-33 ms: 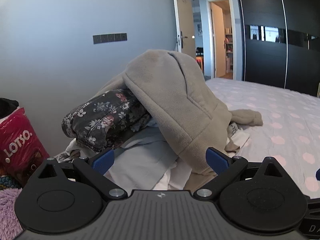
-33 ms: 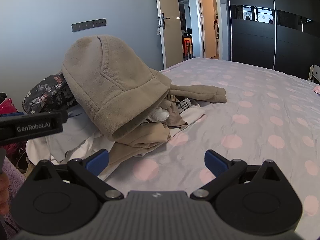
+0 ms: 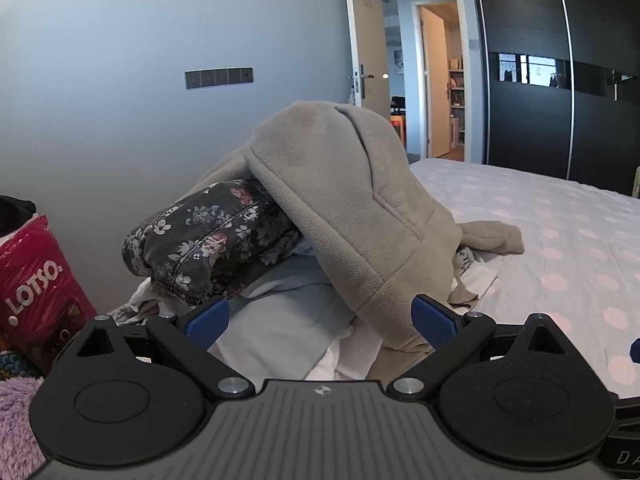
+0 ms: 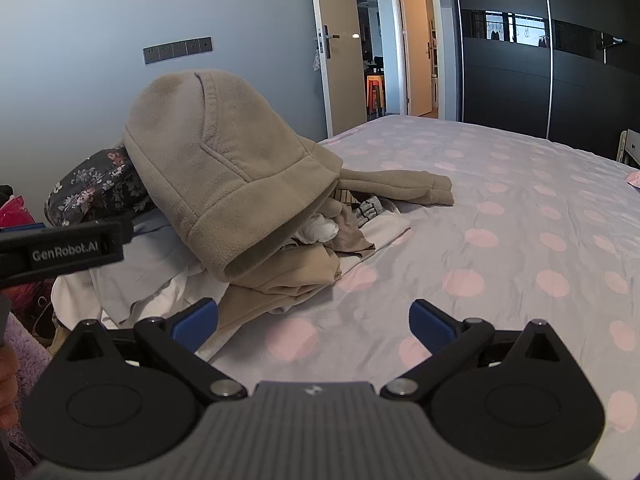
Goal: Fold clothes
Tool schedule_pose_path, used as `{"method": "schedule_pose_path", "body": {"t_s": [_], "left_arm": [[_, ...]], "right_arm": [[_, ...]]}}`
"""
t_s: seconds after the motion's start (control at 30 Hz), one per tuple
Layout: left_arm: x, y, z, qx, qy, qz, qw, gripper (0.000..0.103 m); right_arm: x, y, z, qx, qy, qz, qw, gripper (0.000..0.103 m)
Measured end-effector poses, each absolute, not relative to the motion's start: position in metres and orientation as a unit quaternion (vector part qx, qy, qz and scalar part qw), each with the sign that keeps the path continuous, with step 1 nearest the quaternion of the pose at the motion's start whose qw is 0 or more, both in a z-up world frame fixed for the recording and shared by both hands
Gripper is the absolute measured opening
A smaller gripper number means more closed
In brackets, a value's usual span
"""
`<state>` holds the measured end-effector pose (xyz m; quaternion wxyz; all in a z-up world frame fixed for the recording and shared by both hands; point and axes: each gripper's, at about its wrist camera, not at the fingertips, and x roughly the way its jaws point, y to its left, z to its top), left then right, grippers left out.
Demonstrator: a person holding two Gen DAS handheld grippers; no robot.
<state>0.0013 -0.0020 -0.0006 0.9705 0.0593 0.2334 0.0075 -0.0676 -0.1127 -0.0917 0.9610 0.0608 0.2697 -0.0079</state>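
With both claws, left (image 3: 320, 320) and right (image 4: 314, 320), spread wide and empty, the pile (image 4: 168, 276) could be toppled if the fleece (image 4: 224, 168) is snagged carelessly.

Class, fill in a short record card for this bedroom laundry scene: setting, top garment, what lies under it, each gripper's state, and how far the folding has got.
Setting: bed with a grey sheet dotted pink
Top garment: beige fleece hoodie, draped over the heap
Under it: dark floral garment, pale blue cloth, white and tan pieces
Left gripper: open, empty, aimed at the heap
Right gripper: open, empty, over bare sheet
Beside the bed: red LOTSO bag
Folding progress: nothing laid out flat yet
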Motion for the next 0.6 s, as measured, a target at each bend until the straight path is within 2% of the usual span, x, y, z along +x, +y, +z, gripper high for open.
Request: {"method": "schedule_pose_path", "body": {"t_s": [0.6], "left_arm": [[0.007,-0.001,-0.007,0.047,0.254,0.004,0.966,0.099]], "right_arm": [[-0.074,-0.106,-0.090,0.031,0.252,-0.027,0.967,0.102]]}}
